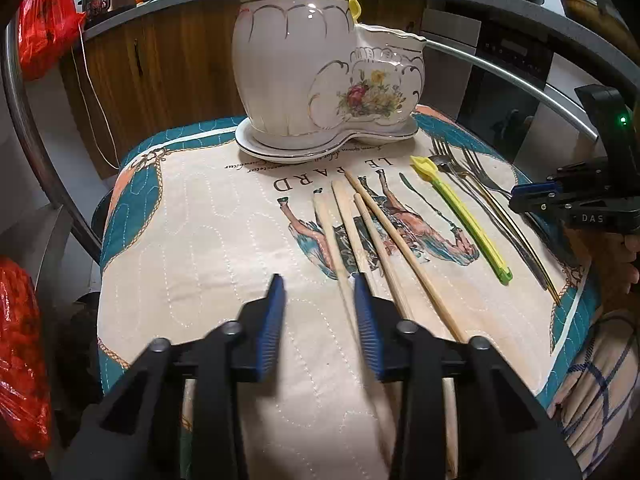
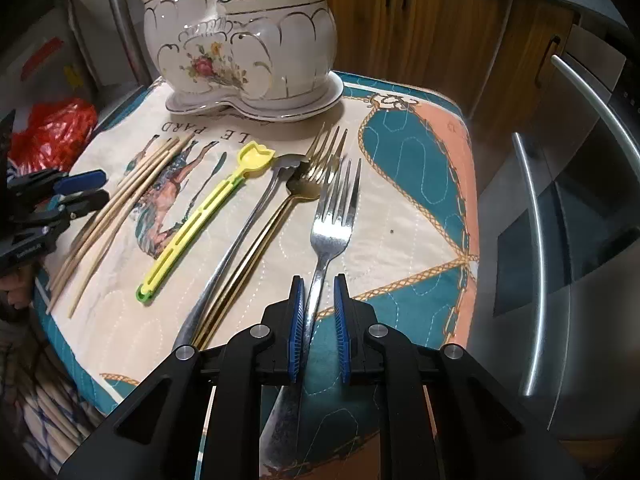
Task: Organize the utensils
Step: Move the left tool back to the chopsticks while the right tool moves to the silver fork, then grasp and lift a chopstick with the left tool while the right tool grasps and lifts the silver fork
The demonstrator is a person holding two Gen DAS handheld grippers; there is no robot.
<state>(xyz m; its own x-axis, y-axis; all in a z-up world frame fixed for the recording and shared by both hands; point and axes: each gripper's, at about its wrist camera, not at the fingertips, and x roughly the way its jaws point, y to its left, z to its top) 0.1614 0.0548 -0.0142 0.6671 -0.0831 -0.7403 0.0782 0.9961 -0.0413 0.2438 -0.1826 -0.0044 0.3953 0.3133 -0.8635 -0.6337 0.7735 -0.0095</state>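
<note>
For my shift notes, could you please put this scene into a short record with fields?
surface: quilted printed cloth over a small table
holder: white floral ceramic utensil holder on its saucer, at the far edge
chopsticks: four wooden chopsticks, lying side by side
cutlery: yellow-green plastic tool, silver spoon, gold fork, silver fork
left hand-held gripper: jaws apart, beside the leftmost chopstick
right hand-held gripper: jaws astride the silver fork's handle, gaps visible

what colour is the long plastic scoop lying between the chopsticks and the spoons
The long plastic scoop is yellow with a green tip at its handle end; the right wrist view shows it best.
</note>
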